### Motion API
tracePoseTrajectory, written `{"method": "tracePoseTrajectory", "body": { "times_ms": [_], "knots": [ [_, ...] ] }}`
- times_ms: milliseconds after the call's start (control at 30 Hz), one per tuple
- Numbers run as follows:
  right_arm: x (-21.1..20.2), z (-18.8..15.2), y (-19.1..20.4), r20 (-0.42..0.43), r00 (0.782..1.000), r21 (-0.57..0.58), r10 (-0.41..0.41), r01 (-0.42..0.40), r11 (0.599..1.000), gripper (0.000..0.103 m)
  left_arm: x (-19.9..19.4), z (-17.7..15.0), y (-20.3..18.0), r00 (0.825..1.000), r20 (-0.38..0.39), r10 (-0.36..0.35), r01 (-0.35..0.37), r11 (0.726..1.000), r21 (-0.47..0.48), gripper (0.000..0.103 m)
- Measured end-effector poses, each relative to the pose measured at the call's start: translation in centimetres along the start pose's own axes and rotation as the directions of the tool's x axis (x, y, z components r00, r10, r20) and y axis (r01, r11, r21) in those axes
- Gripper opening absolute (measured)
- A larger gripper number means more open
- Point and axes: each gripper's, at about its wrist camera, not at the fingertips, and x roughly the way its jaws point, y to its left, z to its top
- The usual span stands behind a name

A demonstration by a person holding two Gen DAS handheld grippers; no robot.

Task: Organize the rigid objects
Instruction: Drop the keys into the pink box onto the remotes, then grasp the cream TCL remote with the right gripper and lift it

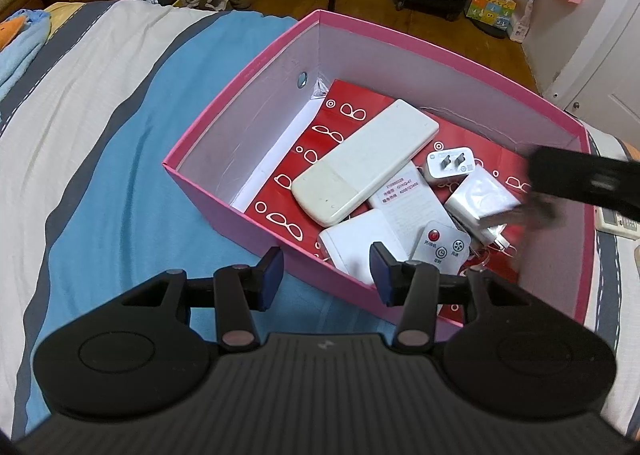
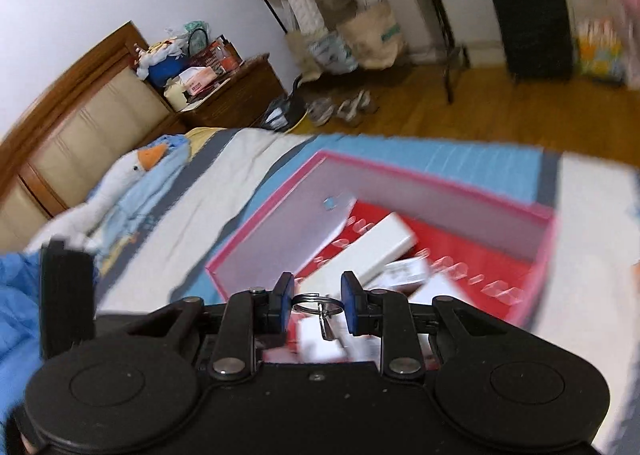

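Right tongs (image 2: 316,303) carry a metal key ring (image 2: 315,302) between their blue pads, with a small key or tag hanging from it; the ring spans the gap and looks pinched from both sides, though blur makes the contact hard to confirm. They hang above the near edge of the pink box (image 2: 256,231), tipped down toward its inside. In the left wrist view these tongs show only as a dark smear over the right side of the box.

Left tongs (image 1: 326,275) are spread wide and grasp nothing, hovering just outside the near wall of the box above the blue stripe of the bedspread (image 1: 120,159).

Inside the box, on a red paper liner printed with glasses, a long white remote (image 1: 364,163) lies on top, slanting from near left to far right. Beside and under it sit a white plug adapter (image 1: 450,164), a wrapped white charger (image 1: 482,197), a small fan remote with a red button (image 1: 442,245), a flat white block (image 1: 360,247) and a labelled white piece (image 1: 404,191).

Judging by that pile, most of the sorting looks done; the key ring is yet to be let go into the box. Another remote (image 1: 616,221) lies on the bed just beyond the right wall, so it probably remains to be gathered
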Motion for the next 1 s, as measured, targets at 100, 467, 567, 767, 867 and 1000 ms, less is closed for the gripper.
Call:
{"method": "tracePoseTrajectory", "body": {
  "times_ms": [100,467,567,767,867,1000],
  "knots": [
    [2.7,-0.6,-0.1,-0.034,0.999,0.051,0.018,-0.017,0.999,0.029,0.0,0.0,0.2,1.0,-0.001,-0.007,0.007,1.0,0.0,0.046],
    [0.4,-1.4,-0.4,0.016,1.0,0.054,-0.009,0.008,0.999,0.037,0.1,0.0,0.3,1.0,-0.001,-0.016,0.016,1.0,-0.001,0.047],
    [-2.0,-1.7,-0.5,0.014,0.999,0.019,-0.037,0.037,0.999,0.038,0.1,0.0,0.3,1.0,-0.002,-0.015,0.015,1.0,-0.002,0.047],
    [-7.9,-3.0,-2.0,0.008,0.993,-0.014,-0.115,0.115,0.993,0.041,0.1,0.0,0.3,1.0,-0.002,-0.014,0.014,1.0,-0.003,0.047],
    [-10.9,-3.6,-3.1,-0.004,0.983,-0.044,-0.182,0.182,0.982,0.043,0.1,0.0,0.3,1.0,-0.002,-0.014,0.014,1.0,-0.004,0.047],
    [-14.7,-4.3,-5.7,-0.019,0.959,-0.048,-0.283,0.281,0.958,0.044,0.1,0.0,0.3,1.0,-0.001,-0.008,0.008,1.0,-0.003,0.047]
  ]
}}
